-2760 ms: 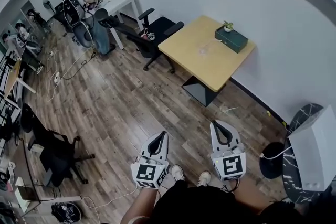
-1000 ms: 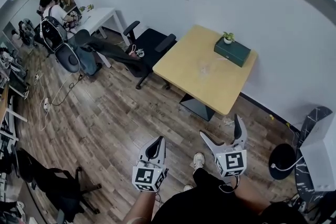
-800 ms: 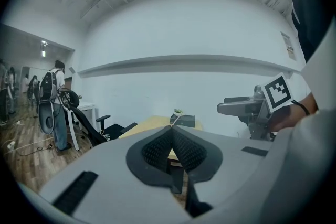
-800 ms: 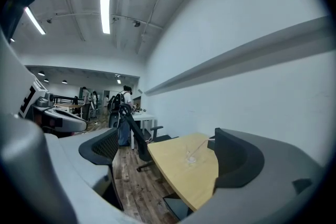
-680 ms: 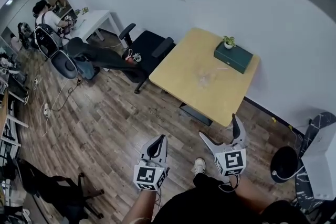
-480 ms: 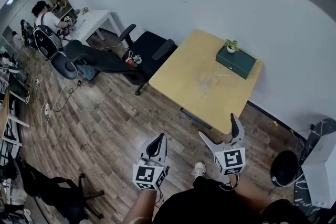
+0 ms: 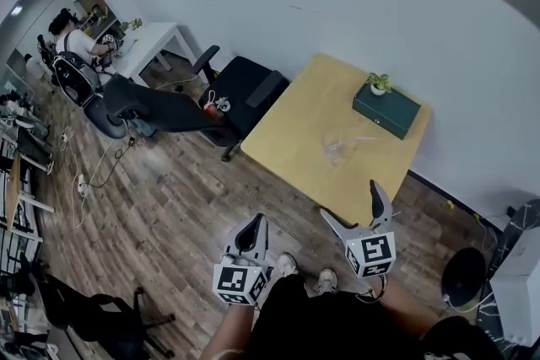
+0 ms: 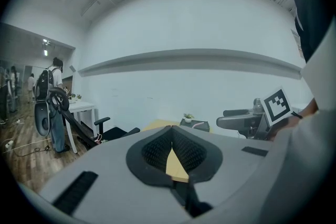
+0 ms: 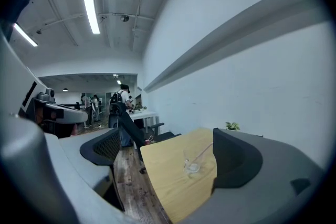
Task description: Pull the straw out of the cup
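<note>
**Right fingers spread, cup still out of reach**

The right gripper (image 7: pixel 349 200) has its fingers wide apart with nothing between them. The clear cup (image 9: pixel 191 163) sits on the wooden table (image 7: pixel 295 126) well ahead of those fingers, framed in their gap. Its straw (image 9: pixel 203 151) leans toward the right-hand finger. The left gripper (image 8: pixel 171 139) has its fingers pressed together on nothing. My worry is that the cup looks light and nothing steadies it, so a tug on the straw could tip or drag it. A few seconds ago the right fingers were closed, and the person stood farther from the table.
</note>
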`<action>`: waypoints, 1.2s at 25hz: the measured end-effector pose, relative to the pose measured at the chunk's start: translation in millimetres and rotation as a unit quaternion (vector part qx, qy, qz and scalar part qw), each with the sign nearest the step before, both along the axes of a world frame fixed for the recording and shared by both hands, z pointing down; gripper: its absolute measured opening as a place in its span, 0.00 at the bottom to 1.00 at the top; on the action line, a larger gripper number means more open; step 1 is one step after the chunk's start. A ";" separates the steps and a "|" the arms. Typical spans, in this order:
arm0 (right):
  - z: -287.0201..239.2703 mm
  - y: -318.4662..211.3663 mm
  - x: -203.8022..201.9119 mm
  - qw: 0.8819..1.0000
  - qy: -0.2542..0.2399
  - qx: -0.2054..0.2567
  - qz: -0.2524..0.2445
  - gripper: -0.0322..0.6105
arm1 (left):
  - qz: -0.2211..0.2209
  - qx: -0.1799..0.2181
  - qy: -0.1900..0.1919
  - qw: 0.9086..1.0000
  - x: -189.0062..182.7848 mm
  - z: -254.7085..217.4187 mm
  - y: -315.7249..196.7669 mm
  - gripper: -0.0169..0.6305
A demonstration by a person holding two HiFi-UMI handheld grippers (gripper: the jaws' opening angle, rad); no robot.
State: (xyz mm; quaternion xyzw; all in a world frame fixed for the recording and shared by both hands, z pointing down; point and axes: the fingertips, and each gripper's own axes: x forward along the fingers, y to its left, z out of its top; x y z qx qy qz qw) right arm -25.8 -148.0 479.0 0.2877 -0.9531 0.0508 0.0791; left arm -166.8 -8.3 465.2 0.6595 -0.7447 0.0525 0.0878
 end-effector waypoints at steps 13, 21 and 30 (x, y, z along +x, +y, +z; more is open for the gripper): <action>27.3 -79.3 -59.4 0.997 0.018 -0.030 0.065 0.93 | 0.064 -0.007 0.005 0.998 -81.8 16.5 -100.3 0.05; 53.9 -122.6 -78.1 0.986 0.021 -0.076 0.147 0.91 | 0.150 -0.009 0.001 0.989 -121.0 17.8 -177.4 0.05; 85.1 -148.1 -65.2 0.963 0.028 -0.126 0.235 0.86 | 0.261 -0.015 -0.001 0.965 -119.4 31.0 -230.8 0.05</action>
